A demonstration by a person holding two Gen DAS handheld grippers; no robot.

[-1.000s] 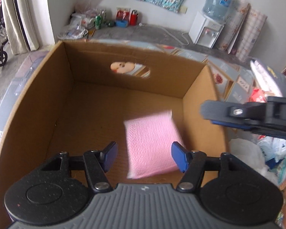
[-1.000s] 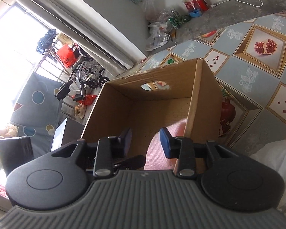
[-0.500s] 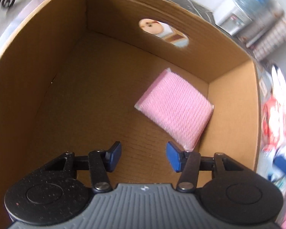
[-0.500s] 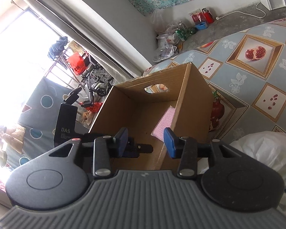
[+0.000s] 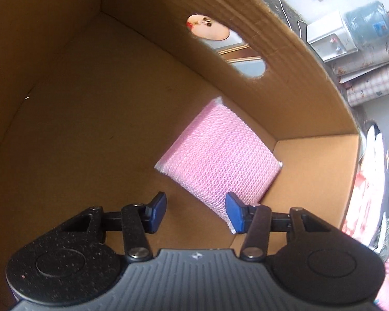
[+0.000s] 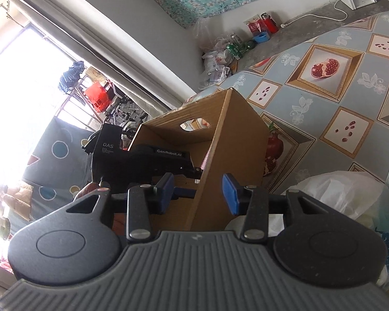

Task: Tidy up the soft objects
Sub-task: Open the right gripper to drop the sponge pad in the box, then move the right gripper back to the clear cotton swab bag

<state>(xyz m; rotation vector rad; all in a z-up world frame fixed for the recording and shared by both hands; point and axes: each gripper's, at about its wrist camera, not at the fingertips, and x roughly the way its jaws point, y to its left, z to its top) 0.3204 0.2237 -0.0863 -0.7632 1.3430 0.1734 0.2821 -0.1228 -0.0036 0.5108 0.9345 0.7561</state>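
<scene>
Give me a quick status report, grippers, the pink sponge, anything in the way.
Left gripper open, empty, over the box floor. Right gripper open, empty, outside the cardboard box. Pink sponge lying in the box's corner. Nothing blocking.

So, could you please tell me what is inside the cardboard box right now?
The cardboard box holds one pink knitted pad, lying flat on the floor in a corner. The rest of the visible floor is bare; the left claw covers the near edge.
</scene>
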